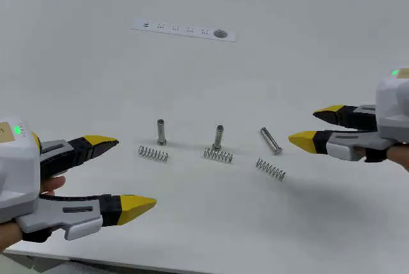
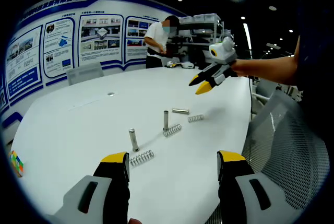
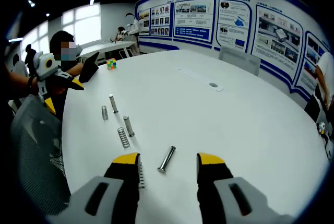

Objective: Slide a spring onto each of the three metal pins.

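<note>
Three metal pins sit in a row on the white table. The left pin (image 1: 161, 131) and middle pin (image 1: 218, 137) stand upright; the right pin (image 1: 271, 140) lies flat. A loose spring lies just in front of each: left spring (image 1: 153, 153), middle spring (image 1: 218, 155), right spring (image 1: 270, 169). My left gripper (image 1: 131, 172) hovers open at the lower left, short of the left spring (image 2: 141, 157). My right gripper (image 1: 304, 126) is open at the right, pointing at the lying pin (image 3: 167, 159), with the right spring (image 3: 141, 174) by its left finger. Neither holds anything.
A white power strip (image 1: 185, 30) lies flat at the far middle of the table. A colour cube (image 3: 110, 63) sits near the table's far end. Mesh chairs (image 2: 282, 140) stand along the near edge. A person (image 2: 159, 41) stands well behind the table.
</note>
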`<action>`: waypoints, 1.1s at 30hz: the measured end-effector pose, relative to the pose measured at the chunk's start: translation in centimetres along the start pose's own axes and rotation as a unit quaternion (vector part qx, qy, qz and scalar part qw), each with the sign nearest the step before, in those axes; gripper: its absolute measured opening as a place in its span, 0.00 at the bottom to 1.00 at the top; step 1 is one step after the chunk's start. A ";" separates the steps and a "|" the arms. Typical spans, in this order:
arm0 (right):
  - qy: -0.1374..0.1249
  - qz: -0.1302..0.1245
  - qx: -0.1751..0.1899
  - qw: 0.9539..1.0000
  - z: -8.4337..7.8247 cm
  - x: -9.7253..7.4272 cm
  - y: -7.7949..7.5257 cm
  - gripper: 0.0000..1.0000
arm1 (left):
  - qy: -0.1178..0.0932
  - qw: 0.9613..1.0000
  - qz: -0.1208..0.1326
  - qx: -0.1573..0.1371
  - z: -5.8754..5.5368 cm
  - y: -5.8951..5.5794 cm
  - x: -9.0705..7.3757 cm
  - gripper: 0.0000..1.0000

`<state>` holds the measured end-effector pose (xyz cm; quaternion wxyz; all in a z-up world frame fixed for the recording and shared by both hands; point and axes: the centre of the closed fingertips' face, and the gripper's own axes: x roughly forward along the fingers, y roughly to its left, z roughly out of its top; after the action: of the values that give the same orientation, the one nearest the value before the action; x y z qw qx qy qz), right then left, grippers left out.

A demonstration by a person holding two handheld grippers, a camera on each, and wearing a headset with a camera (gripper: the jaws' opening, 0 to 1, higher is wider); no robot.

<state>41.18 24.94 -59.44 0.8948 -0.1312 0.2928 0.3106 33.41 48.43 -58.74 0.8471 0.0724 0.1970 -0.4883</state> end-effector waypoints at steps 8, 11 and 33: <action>0.038 0.000 0.011 0.999 -0.2 3.0 -0.5 0.34 | 0.001 1.000 -0.003 -0.001 -0.1 -0.4 0.3 0.70; 0.057 -0.005 0.013 0.998 -0.5 4.0 -0.8 0.32 | 0.002 1.000 -0.005 0.000 -0.1 -0.5 0.5 0.69; 0.168 -0.033 0.057 0.984 -3.2 7.8 -1.1 0.16 | 0.002 1.000 -0.016 -0.001 -0.2 -1.2 1.0 0.68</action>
<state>45.44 26.47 -66.67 0.8488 -0.1398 0.4514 0.2372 32.77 47.02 -59.24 0.8389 0.0695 0.2002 -0.5013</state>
